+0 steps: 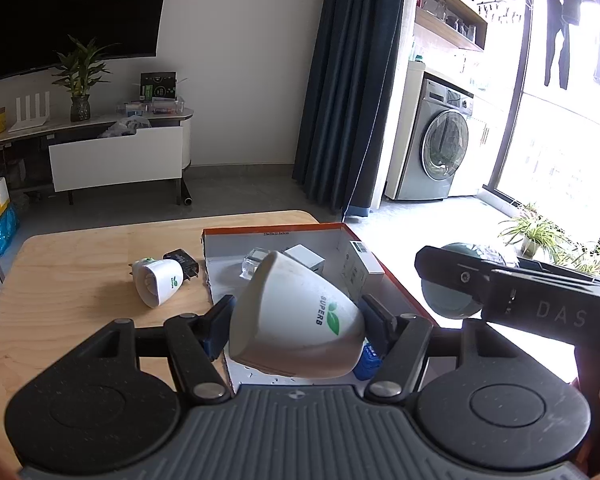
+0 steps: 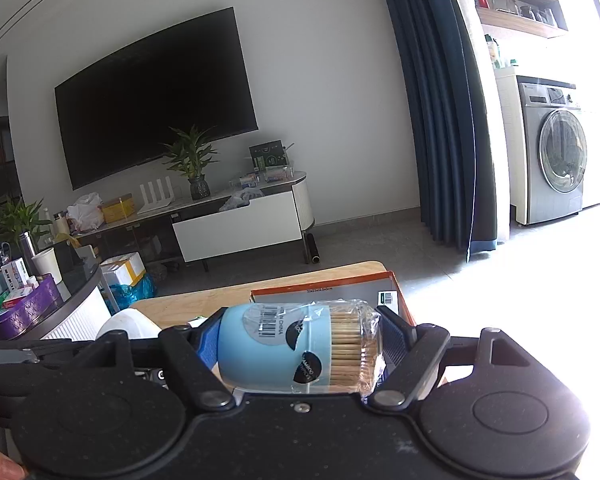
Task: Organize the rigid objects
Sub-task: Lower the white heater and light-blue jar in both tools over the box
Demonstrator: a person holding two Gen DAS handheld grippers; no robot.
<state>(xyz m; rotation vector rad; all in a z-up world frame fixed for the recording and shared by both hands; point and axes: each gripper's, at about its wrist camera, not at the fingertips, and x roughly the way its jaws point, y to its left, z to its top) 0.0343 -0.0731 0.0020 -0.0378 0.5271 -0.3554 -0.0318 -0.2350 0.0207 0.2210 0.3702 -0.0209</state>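
Observation:
My left gripper [image 1: 296,320] is shut on a white "SUPERB" cup [image 1: 296,320], tilted on its side above the near end of an orange-edged cardboard box [image 1: 374,252]. The box holds a clear glass piece [image 1: 254,262], small white boxes [image 1: 306,256] and a blue item [image 1: 368,362]. A second white cup [image 1: 158,280] and a black adapter [image 1: 182,262] lie on the wooden table [image 1: 80,272] left of the box. My right gripper [image 2: 300,346] is shut on a light-blue toothpick holder [image 2: 300,346] wrapped in plastic, held above the box [image 2: 394,292]. It shows at the right in the left wrist view [image 1: 520,288].
A round dark side table [image 2: 68,292] with a purple tin and bottles stands left. A TV stand [image 1: 116,156] with plant and clutter sits behind. A washing machine [image 1: 440,140] and curtain [image 1: 348,80] are at the right.

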